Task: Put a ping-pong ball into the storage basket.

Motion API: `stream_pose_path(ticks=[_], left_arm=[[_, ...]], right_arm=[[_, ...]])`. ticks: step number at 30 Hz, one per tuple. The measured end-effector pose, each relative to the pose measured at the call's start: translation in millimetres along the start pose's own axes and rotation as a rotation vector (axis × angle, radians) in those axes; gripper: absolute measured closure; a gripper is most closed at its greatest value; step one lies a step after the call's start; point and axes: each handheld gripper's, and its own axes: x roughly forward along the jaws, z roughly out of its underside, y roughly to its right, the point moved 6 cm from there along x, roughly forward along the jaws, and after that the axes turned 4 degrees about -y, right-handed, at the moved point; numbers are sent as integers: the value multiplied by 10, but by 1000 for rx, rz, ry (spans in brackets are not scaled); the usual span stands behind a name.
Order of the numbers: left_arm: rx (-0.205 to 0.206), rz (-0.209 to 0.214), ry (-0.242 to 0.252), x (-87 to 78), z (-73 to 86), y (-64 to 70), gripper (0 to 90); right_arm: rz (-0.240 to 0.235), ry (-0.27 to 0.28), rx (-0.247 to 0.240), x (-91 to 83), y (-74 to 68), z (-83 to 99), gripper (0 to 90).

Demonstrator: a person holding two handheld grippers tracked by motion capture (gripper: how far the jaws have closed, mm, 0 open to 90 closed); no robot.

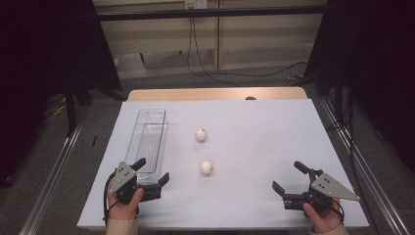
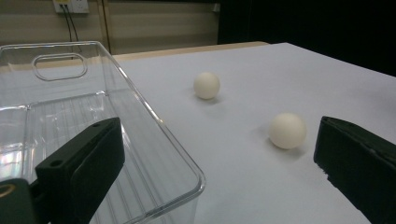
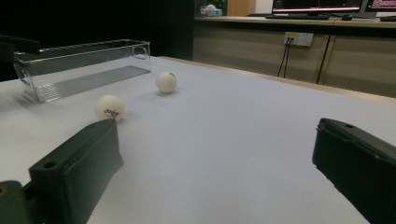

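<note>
We find two small white balls on the white tabletop [image 1: 254,127]: the near ball [image 1: 206,167] lies roughly midway between the two hands, and the far ball [image 1: 200,134] sits beyond it, the two well apart. To their left stands a long clear plastic bin [image 1: 149,142], empty, with a cut-out handle in its far end wall and a ribbed floor. The left hand-held gripper [image 1: 152,171] stands with its jaws wide apart at the bin's near end, one jaw over the bin's near rim, holding nothing; the right hand-held gripper [image 1: 289,177] rests at the near right, jaws likewise wide and empty. We judge the balls to be light, hollow and stiff-shelled, matte but smooth and perfectly round, so apt to roll or squirt out under an off-centre pinch. We advise closing across the widest line of the near ball, jaws level, with gentle pressure. Small dark printing shows on its side in the right gripper view. The bin appears rigid and glossy.
</note>
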Motion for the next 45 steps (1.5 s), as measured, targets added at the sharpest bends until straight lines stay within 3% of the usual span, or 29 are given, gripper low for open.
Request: stream_pose_path(ticks=[26,45], left_arm=[[23,56,-1,192,-78,232,20],[42,79,-36,328,-93,367,20]], right_arm=[[-6,-7,-5,-18,-16,14,6],[-24,-10,-21,-8,-48,10,6]])
